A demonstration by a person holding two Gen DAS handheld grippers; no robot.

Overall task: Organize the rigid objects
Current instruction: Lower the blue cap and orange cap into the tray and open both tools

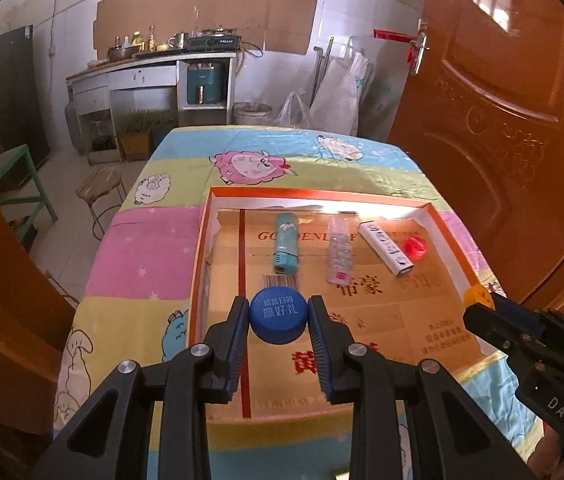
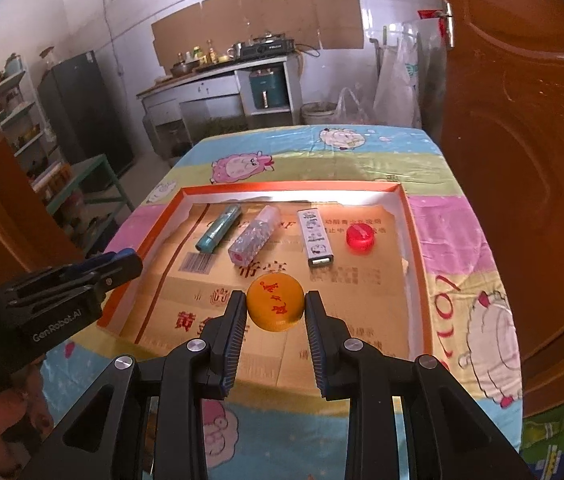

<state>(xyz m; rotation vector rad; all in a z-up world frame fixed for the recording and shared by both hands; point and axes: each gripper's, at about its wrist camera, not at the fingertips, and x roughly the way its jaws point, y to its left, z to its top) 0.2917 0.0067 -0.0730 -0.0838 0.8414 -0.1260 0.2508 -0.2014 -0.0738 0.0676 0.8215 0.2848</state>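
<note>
Left gripper (image 1: 278, 316): round blue plastic bottle cap (image 1: 278, 314) is clamped.
Right gripper (image 2: 276, 309): round orange plastic bottle cap (image 2: 276, 307) is clamped.
Shallow orange-rimmed cardboard tray (image 2: 415, 240), ahead: teal tube (image 2: 218, 227), clear bottle (image 2: 254, 234), white box (image 2: 314, 237), red cap (image 2: 359, 238) are contained.

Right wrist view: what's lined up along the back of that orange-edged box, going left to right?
Teal tube → clear patterned bottle → white stick with printed pictures → red cap.

white tiled walls (image 1: 345, 12) patched with cardboard sheets (image 1: 206, 16); a kitchen counter (image 1: 150, 68) with a stove (image 1: 214, 40) at the back, a dark fridge (image 2: 82, 112) left, a carved brown door (image 1: 501, 120) right, pale tiled floor (image 1: 70, 224)
</note>
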